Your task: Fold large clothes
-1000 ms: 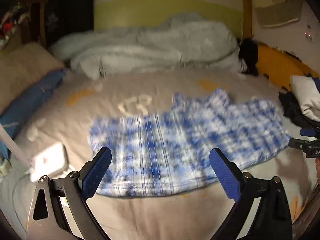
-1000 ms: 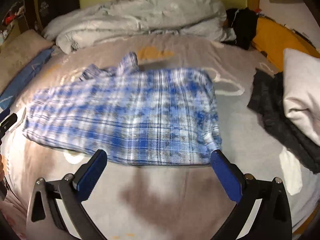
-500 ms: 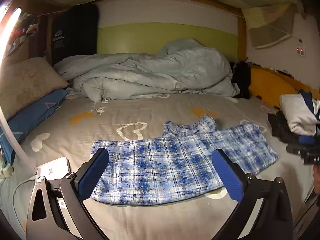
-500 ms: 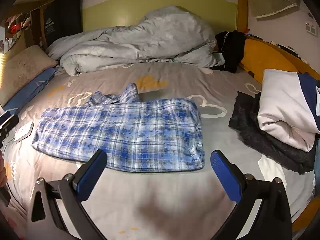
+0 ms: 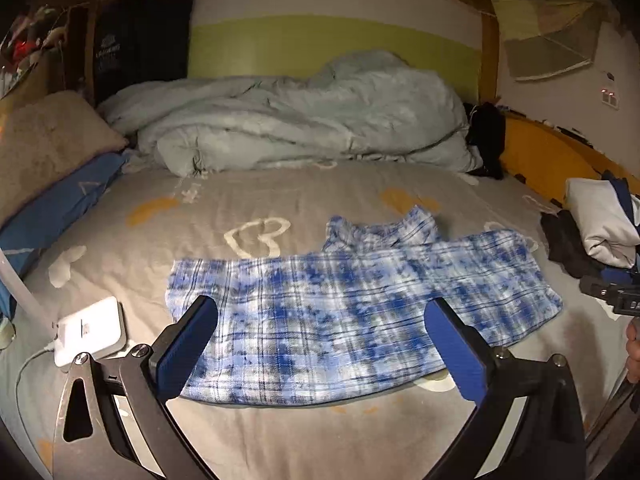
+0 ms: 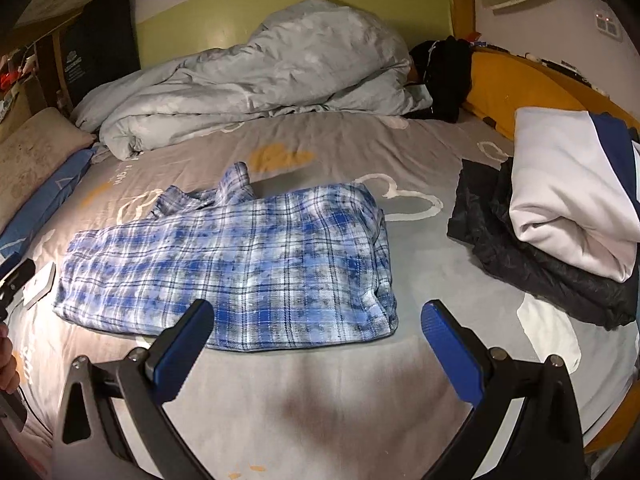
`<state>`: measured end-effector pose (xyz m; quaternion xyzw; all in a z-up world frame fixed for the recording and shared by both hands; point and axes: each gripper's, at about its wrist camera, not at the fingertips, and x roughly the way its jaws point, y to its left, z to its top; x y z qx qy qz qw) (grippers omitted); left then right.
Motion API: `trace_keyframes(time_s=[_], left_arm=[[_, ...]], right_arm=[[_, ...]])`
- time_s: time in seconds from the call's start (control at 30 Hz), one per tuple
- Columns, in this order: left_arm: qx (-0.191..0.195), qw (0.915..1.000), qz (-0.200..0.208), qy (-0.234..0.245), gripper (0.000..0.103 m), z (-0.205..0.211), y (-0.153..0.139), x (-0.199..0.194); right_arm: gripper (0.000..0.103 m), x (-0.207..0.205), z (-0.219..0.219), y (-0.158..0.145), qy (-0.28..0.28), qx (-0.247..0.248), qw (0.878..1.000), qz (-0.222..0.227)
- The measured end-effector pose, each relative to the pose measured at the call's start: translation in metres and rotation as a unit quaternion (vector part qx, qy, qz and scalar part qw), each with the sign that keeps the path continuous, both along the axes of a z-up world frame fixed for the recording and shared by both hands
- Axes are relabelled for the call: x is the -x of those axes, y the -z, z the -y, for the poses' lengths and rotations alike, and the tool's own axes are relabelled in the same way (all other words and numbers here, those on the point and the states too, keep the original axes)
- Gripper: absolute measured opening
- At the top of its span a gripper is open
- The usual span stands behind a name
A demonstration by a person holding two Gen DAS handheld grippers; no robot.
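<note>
A blue and white plaid shirt [image 5: 352,312] lies folded into a long band on the grey bed sheet [image 5: 260,432], collar pointing to the far side; it also shows in the right wrist view [image 6: 248,264]. My left gripper [image 5: 324,340] is open and empty, hovering over the shirt's near edge. My right gripper [image 6: 320,340] is open and empty, just short of the shirt's near right corner. The right gripper's tip [image 5: 616,292] shows at the right edge of the left wrist view.
A crumpled pale quilt [image 5: 300,120] fills the far side of the bed. A white charger box with cable [image 5: 90,330] lies left of the shirt. Folded white and dark clothes [image 6: 568,216] are stacked at the right. Pillows [image 5: 44,160] lie at the left.
Both grippers pulled back and up from the shirt, then dipped slightly closer again. The shirt lies still and flat; both grippers stayed open.
</note>
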<state>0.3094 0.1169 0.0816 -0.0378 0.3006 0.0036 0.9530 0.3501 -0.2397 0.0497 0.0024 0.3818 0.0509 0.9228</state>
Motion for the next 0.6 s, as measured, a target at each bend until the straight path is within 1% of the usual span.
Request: trace_keyframes(time_s=[0.1,0.23,0.4,0.47,0.53,0.57,0.6], left_arm=[[-0.002,1.0000,-0.009,-0.002,0.103,-0.002,0.005,-0.004],[-0.003,1.0000,-0.008,-0.002,0.103,-0.002,0.005,-0.004],[-0.004,0.9999,-0.010,0.000,0.103,-0.002,0.006,-0.004],[-0.011,0.9999,-0.010,0.001,0.103,0.000,0.007,-0.004],[-0.016,0.9998,-0.010,0.002,0.103,0.000,0.009,-0.003],[-0.018,0.9998,-0.011,0.001,0.103,0.001,0.009,-0.003],[-0.020,0.9997,-0.012,0.000,0.103,0.001,0.010,-0.003]], right_arm=[[0.103,-0.003,0.001,0.004,0.004,-0.004,1.000,-0.008],[0.103,-0.009,0.003,0.009,0.006,-0.016,1.000,-0.022],[0.103,-0.012,0.006,0.011,0.019,-0.014,1.000,-0.019],[0.103,-0.013,0.010,0.012,0.024,-0.024,0.999,-0.022],[0.103,-0.013,0.017,0.014,0.032,-0.050,0.998,-0.031],[0.103,-0.012,0.019,0.013,0.041,-0.055,0.997,-0.028],[0.103,-0.005,0.024,0.009,0.072,-0.056,0.996,-0.002]])
